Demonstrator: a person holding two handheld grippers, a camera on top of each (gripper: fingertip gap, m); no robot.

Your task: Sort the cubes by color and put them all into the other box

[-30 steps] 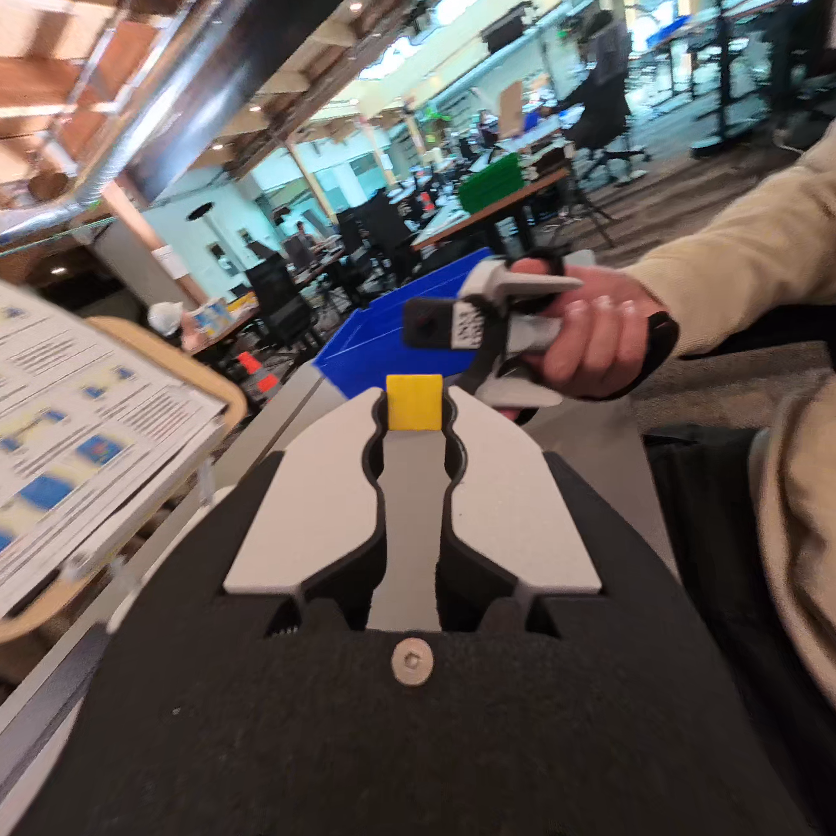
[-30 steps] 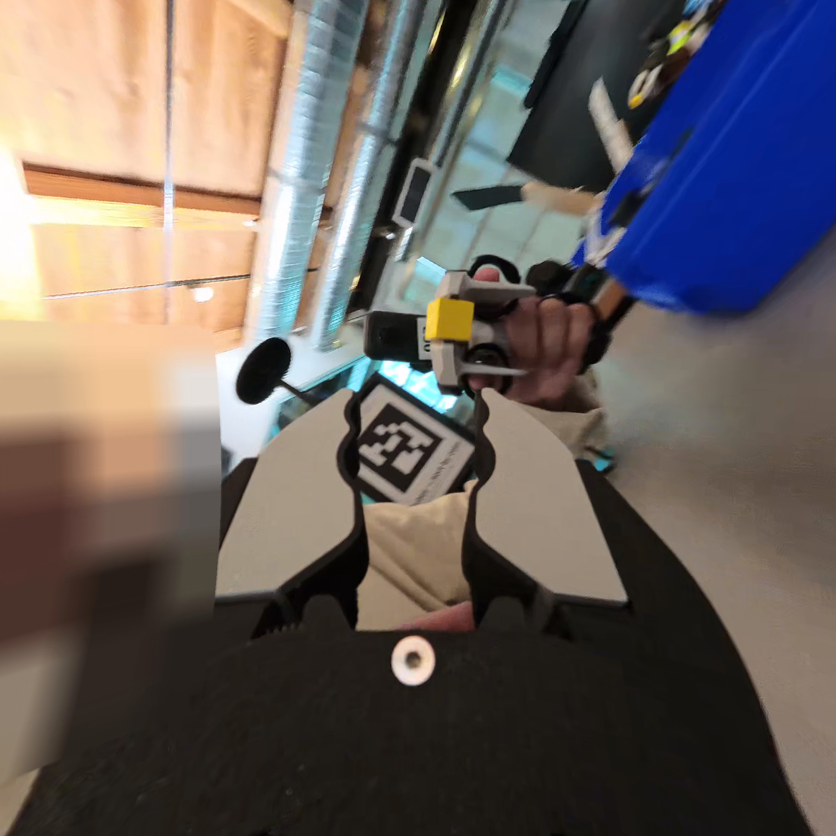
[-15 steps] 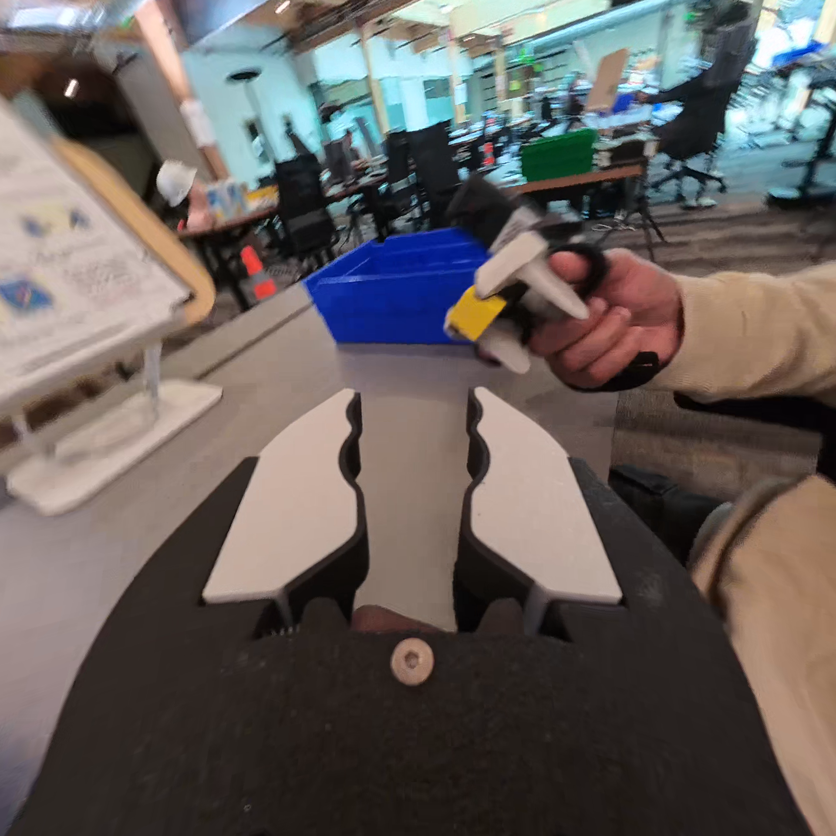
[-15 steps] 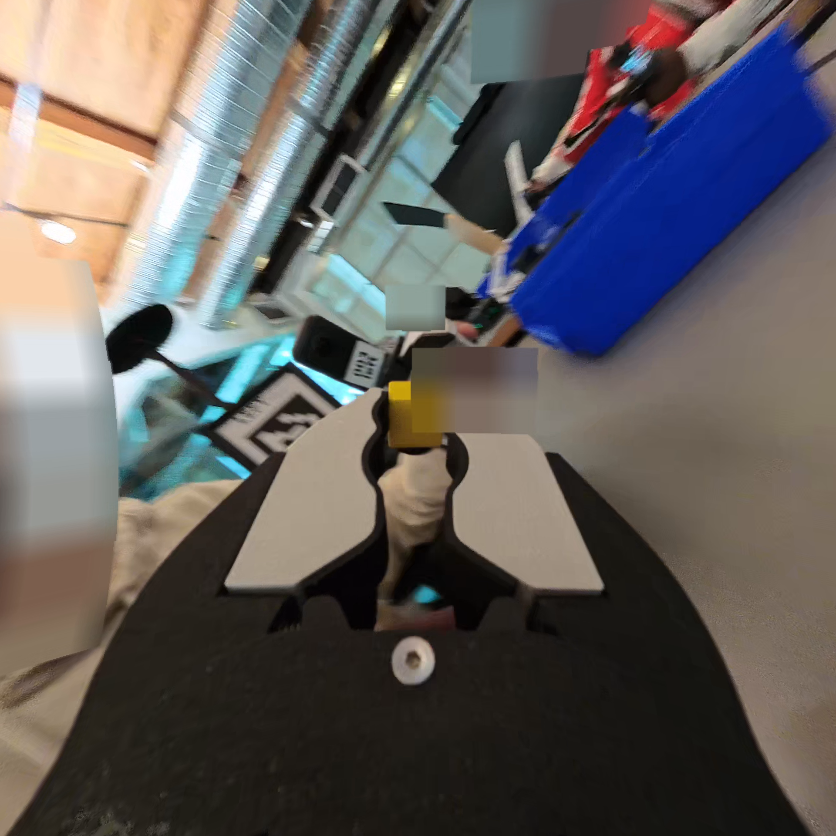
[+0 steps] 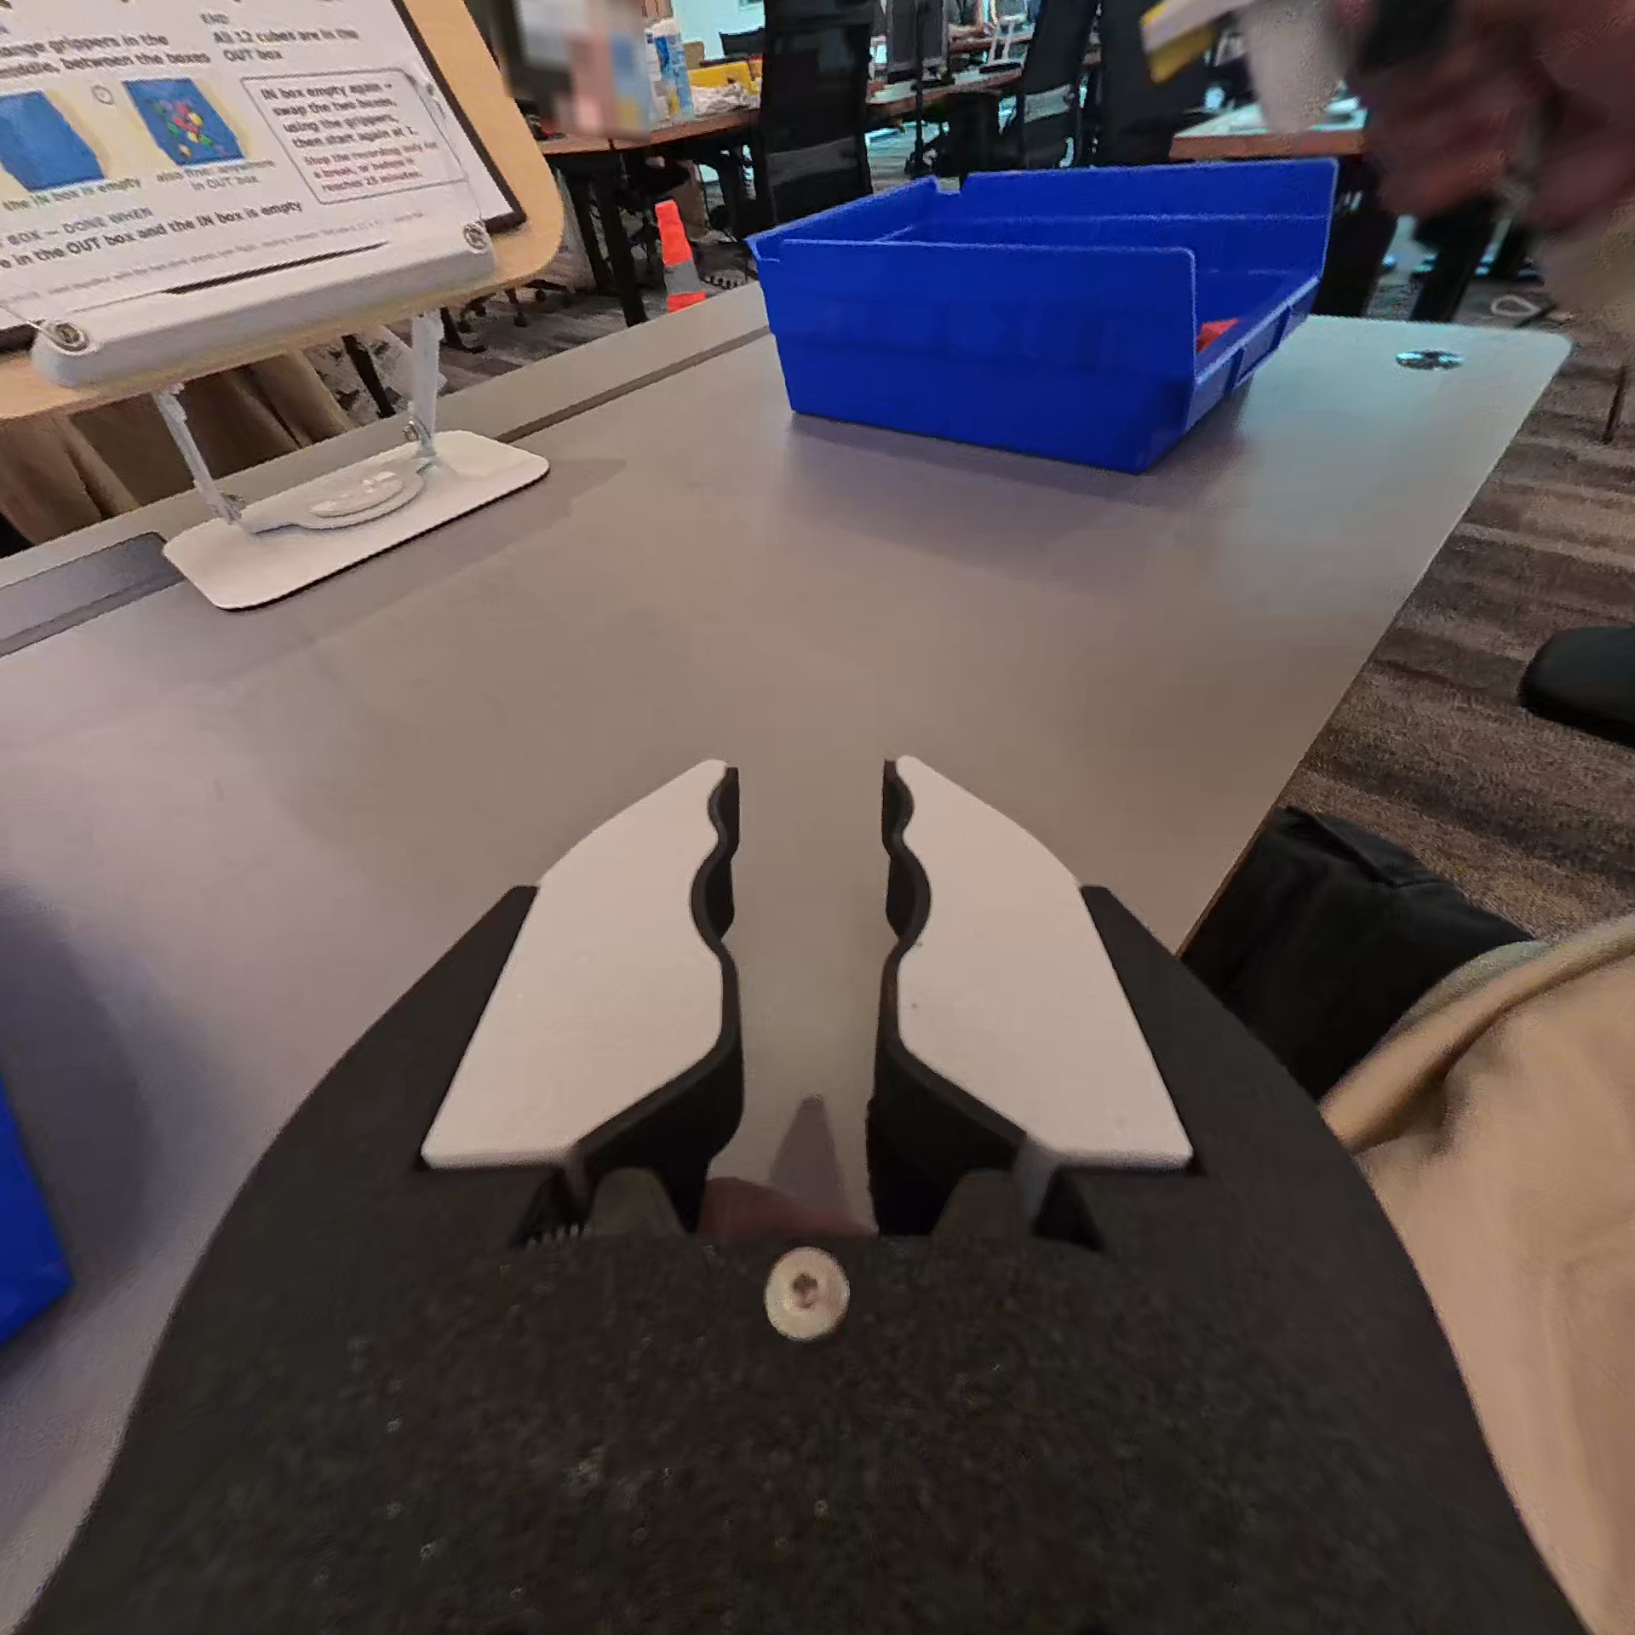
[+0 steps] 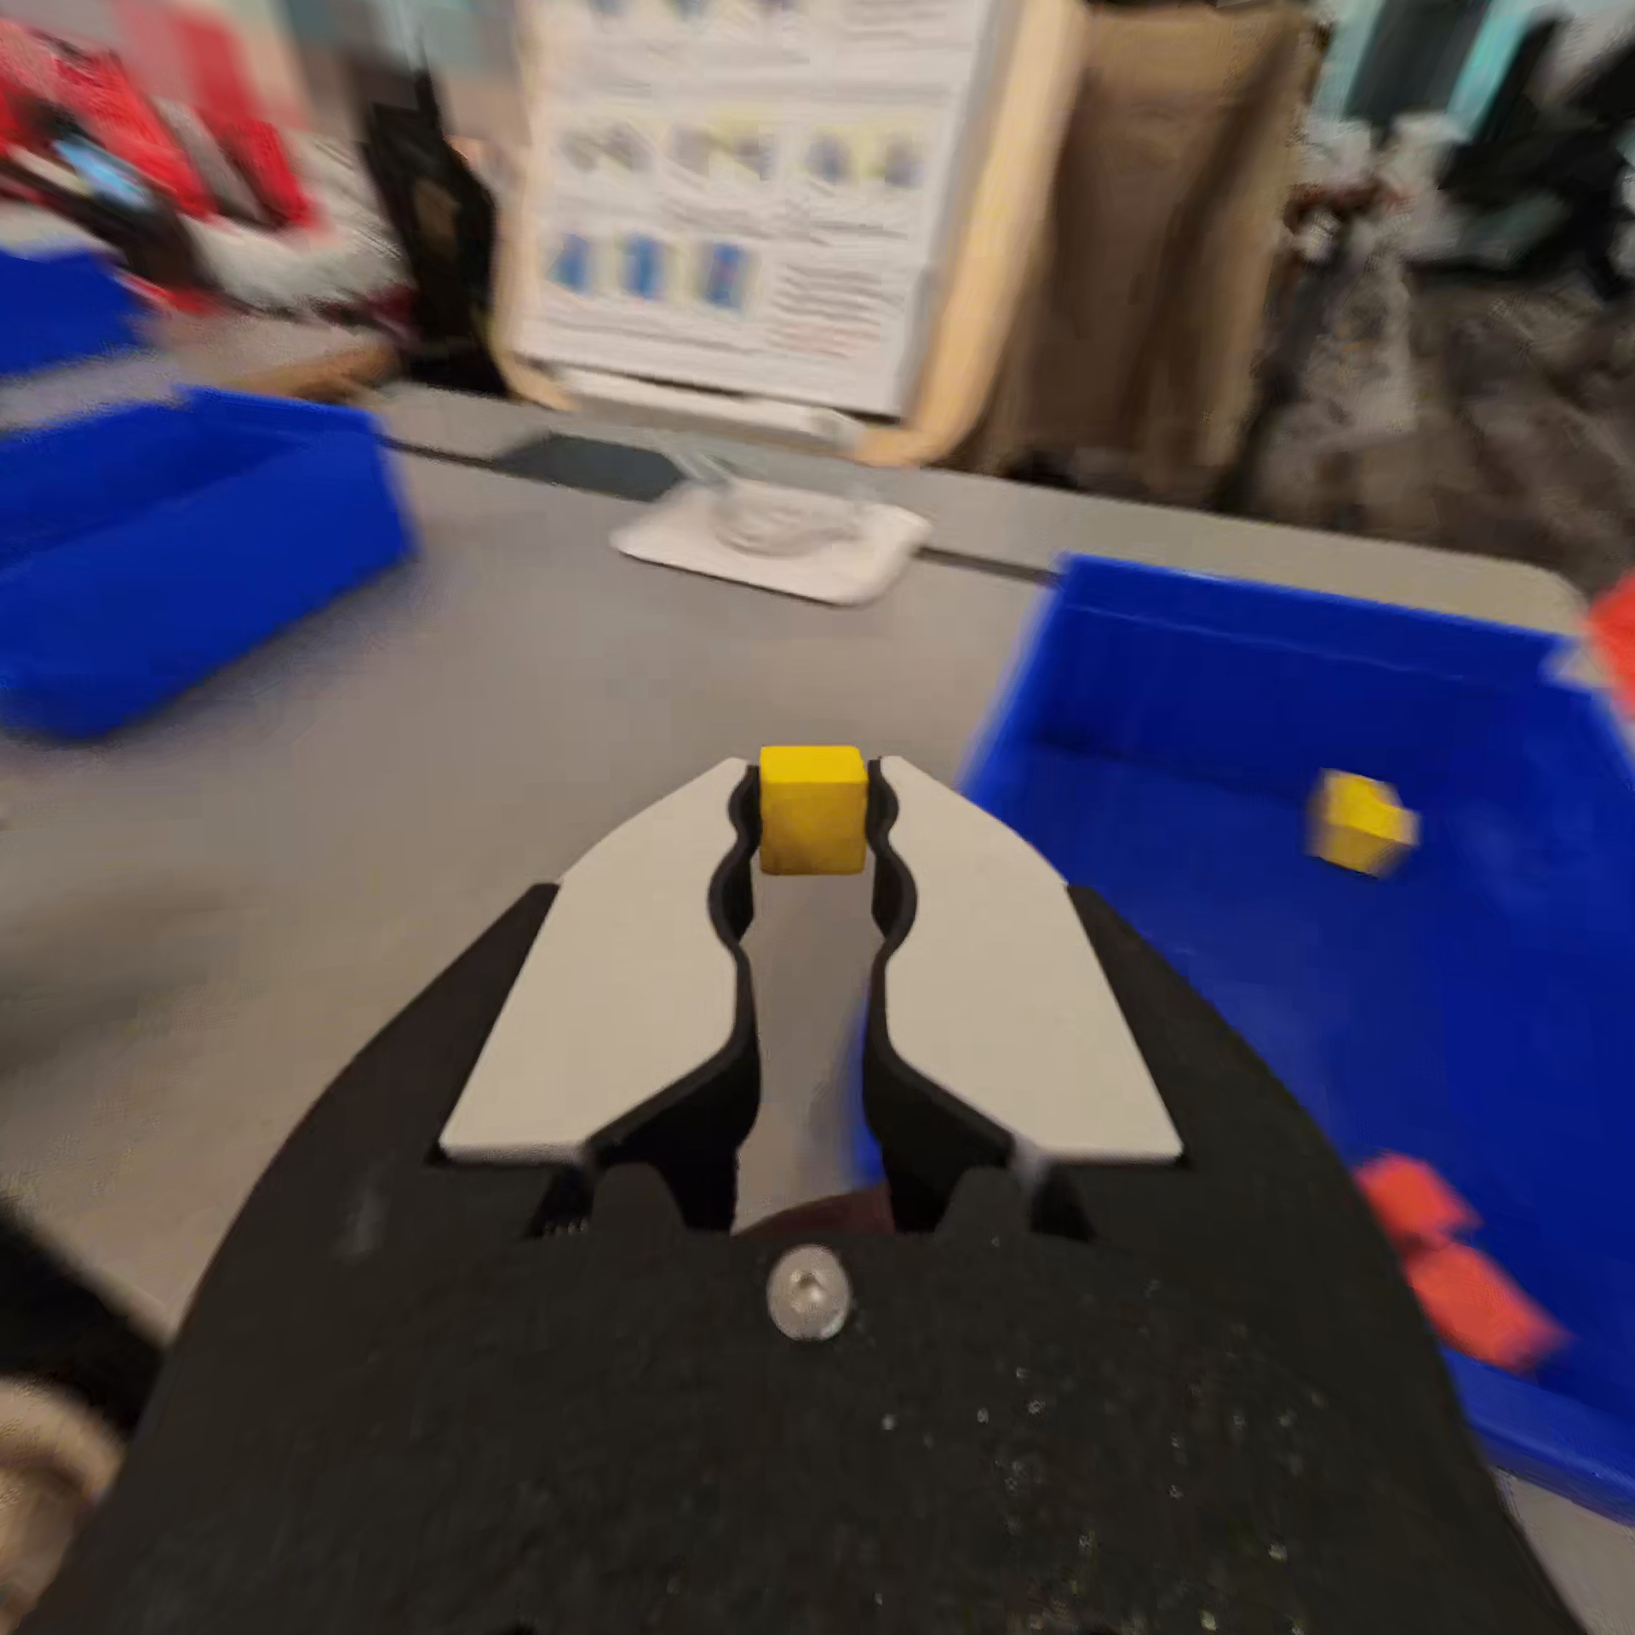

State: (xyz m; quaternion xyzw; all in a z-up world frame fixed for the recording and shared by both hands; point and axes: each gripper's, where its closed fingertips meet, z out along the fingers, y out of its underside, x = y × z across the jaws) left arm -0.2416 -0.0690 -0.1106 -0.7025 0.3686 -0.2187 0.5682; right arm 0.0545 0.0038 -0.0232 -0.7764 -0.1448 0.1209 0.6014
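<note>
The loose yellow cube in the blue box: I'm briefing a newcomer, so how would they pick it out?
Start at the blue plastic box on the right of the grey table. On its floor, toward the far wall, lies a small yellow cube. Unlike the yellow cube clamped in the right gripper, it lies free, apart from the nearer red cubes.

An instruction sheet (image 5: pixel 239 133) on a wooden stand with a white base (image 5: pixel 354 504) sits at the grey table's (image 5: pixel 796 619) far left. Office chairs (image 5: pixel 814 115) and an orange cone (image 5: pixel 677 248) stand beyond.

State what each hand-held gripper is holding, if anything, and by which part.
The right hand-held gripper pinches a yellow cube by two opposite side faces, between its fingertips. The left hand-held gripper is open and holds nothing.
</note>
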